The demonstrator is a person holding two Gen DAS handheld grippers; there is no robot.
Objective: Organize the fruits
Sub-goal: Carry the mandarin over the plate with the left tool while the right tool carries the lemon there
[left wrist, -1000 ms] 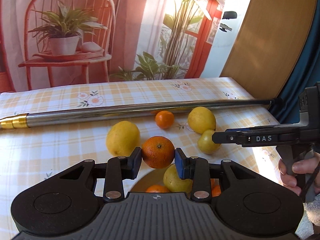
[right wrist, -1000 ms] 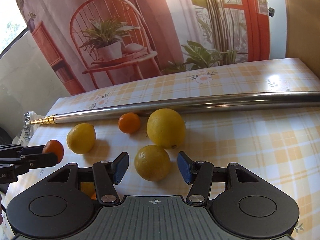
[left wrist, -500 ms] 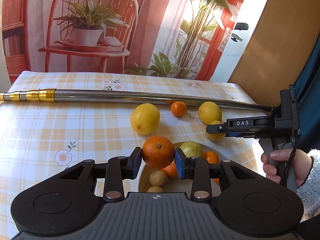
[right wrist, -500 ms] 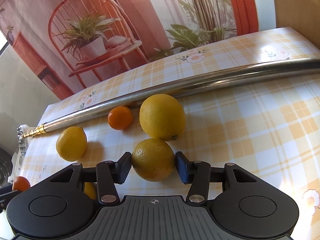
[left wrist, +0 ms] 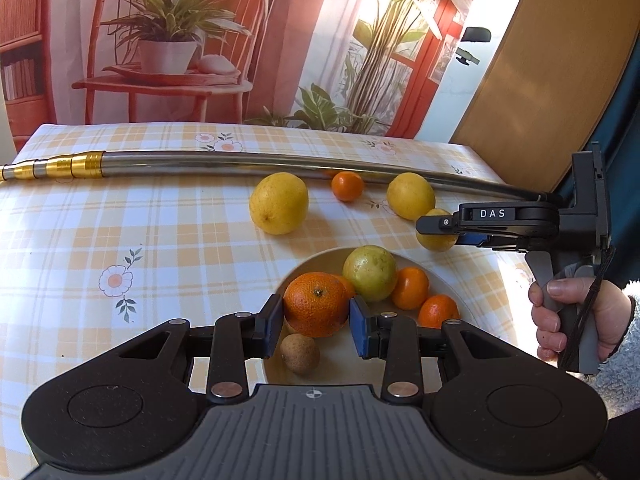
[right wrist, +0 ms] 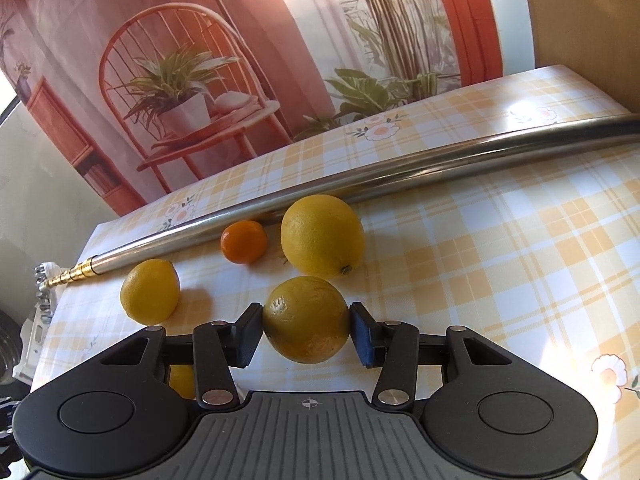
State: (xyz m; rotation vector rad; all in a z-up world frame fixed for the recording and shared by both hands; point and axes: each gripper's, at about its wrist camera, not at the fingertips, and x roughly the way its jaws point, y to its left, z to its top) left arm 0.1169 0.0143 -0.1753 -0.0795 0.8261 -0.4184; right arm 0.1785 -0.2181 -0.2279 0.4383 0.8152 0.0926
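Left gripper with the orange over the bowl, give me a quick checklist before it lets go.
1. Orange between left gripper fingers: ok.
2. Orange over bowl: ok.
3. Free spot beneath: cannot tell; green fruit and small brown fruit lie close.
4. Right gripper clear of the bowl: ok, off to the side.
5. Right gripper grips its yellow fruit: cannot tell.

Bowl (left wrist: pixel 472 280): near rim hidden behind left gripper (left wrist: pixel 316 322) body. Steel pole (right wrist: pixel 440 164): cut off at 3 o'clock (length untellable).
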